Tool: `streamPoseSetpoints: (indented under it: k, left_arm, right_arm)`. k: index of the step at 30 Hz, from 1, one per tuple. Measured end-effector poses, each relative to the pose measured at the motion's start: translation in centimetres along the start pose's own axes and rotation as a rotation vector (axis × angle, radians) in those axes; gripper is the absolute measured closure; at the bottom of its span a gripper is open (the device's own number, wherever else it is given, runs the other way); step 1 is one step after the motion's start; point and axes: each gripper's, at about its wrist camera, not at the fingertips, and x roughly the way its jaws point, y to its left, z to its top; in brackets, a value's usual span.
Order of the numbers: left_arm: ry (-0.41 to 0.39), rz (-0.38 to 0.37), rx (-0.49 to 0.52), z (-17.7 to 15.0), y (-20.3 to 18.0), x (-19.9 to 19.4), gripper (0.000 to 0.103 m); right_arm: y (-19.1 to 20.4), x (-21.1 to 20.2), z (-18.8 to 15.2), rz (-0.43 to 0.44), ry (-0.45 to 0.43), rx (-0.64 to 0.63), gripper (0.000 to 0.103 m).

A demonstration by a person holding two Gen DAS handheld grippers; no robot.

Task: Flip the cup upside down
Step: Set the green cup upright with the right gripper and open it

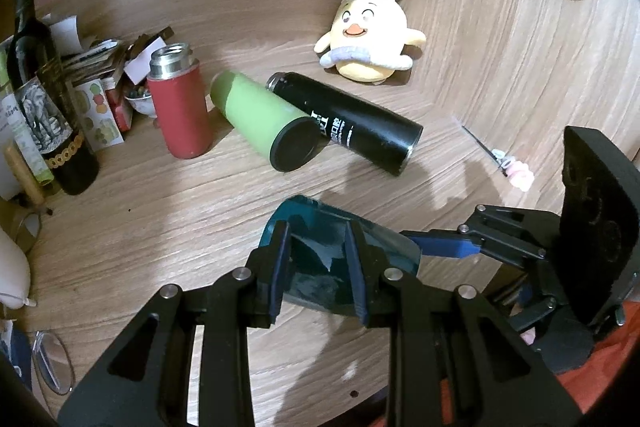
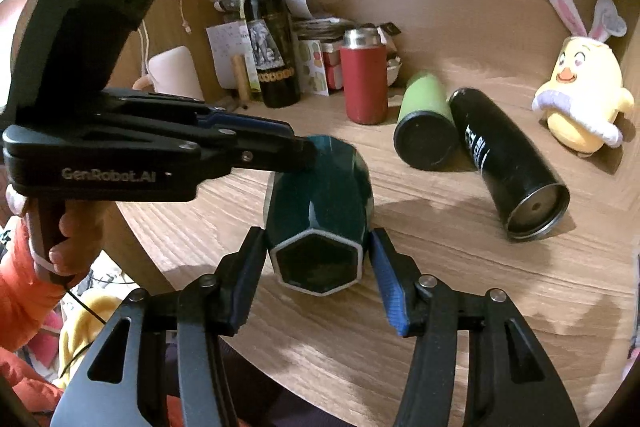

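Your left gripper (image 1: 318, 277): nearest the left wrist lens; its blue-padded fingers (image 1: 280, 275) are closed partway onto the dark teal faceted glossy cup (image 1: 320, 259), one pad on each side wall, gripping it.
Your right gripper (image 2: 320, 279): jaws spread wide, one finger on either side of the cup's hexagonal white-edged end (image 2: 318, 261); a small gap shows at each pad, so it holds nothing.
Light wood-grain tabletop (image 2: 460, 307): it carries everything; the cup lies on its side near the front edge, its hexagonal end facing the right wrist camera. Whether that end is the mouth or the base, you cannot tell.
Dark wine bottle with an elephant label (image 2: 272, 39): upright at the back, among stacked papers and small boxes.
Black cylindrical flask with white lettering (image 2: 508, 163): lying down well behind the cup, its open metal end toward the front.
Yellow plush chick with bunny ears (image 1: 370, 35): sitting at the back, well apart from the cup.
Green tumbler with a black end (image 1: 264, 121): on its side, touching the black flask.
Red flask with a bare steel neck (image 1: 178, 103): upright, just beside the green tumbler.
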Motion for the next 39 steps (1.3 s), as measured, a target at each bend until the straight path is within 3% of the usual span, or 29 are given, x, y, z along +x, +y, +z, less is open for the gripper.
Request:
streamPoseSetpoints:
  k: [13,23,28,33,39]
  left_arm:
    - [-0.031,-0.001,-0.075,0.0,2.3,-0.3,0.076]
    - [-0.001,-0.014,-0.109,-0.8,4.2,1.2,0.077]
    - [0.008,-0.058,-0.145,-1.1,5.1,1.7,0.077]
    - [0.006,-0.042,-0.135,-1.1,4.8,1.7,0.077]
    - [-0.048,0.041,-0.128,-1.0,4.7,-0.4,0.077]
  right_arm:
    - [0.7,-0.5,1.6,0.009,-0.031,-0.021,0.055]
    - [1.6,1.1,3.4,-0.004,-0.034,-0.069,0.058]
    - [1.5,1.3,3.5,-0.011,-0.042,-0.065,0.058]
    - [1.6,1.2,3.4,-0.022,-0.051,-0.061,0.058]
    - [1.6,0.3,3.2,-0.017,-0.056,-0.052,0.058]
